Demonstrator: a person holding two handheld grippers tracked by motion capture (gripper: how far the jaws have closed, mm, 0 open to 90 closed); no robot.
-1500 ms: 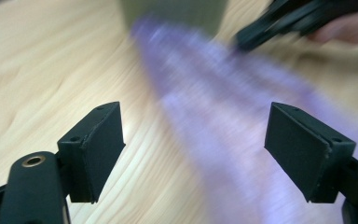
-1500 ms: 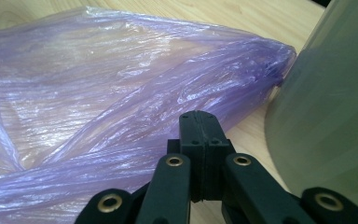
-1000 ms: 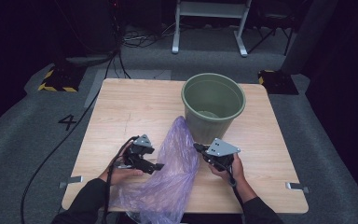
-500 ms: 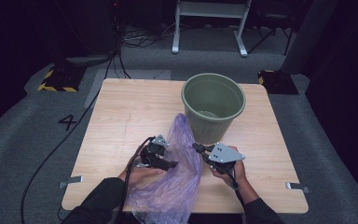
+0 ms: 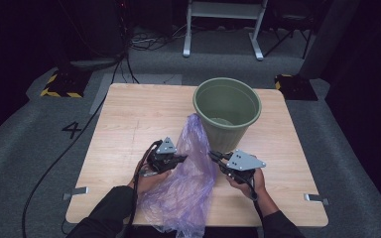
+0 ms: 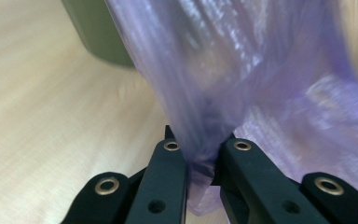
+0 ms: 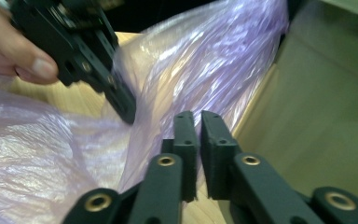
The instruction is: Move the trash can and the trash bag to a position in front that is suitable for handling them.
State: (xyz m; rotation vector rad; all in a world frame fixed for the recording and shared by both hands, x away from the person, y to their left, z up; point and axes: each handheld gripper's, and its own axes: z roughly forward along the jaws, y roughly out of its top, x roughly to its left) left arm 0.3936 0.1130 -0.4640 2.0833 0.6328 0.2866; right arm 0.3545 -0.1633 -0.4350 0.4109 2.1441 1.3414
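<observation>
Wooden table [image 5: 129, 124] is holding a green bin [image 5: 227, 111], and a purple bag [image 5: 188, 183] is lying beside it, between both hands. Left gripper [image 6: 200, 154] has just been closing and is pinching the bag; right gripper [image 7: 198, 140] is nearly closed on nothing I can see. Pulling the bag's mouth open gently should be helping it fit the bin.

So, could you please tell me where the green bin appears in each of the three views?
High view: the green bin stands upright at the table's far middle, right of centre.
Left gripper view: its dark side sits top left, partly behind the bag.
Right gripper view: its wall covers the right side.
Shared landmark: the purple bag, touching the bin.
</observation>
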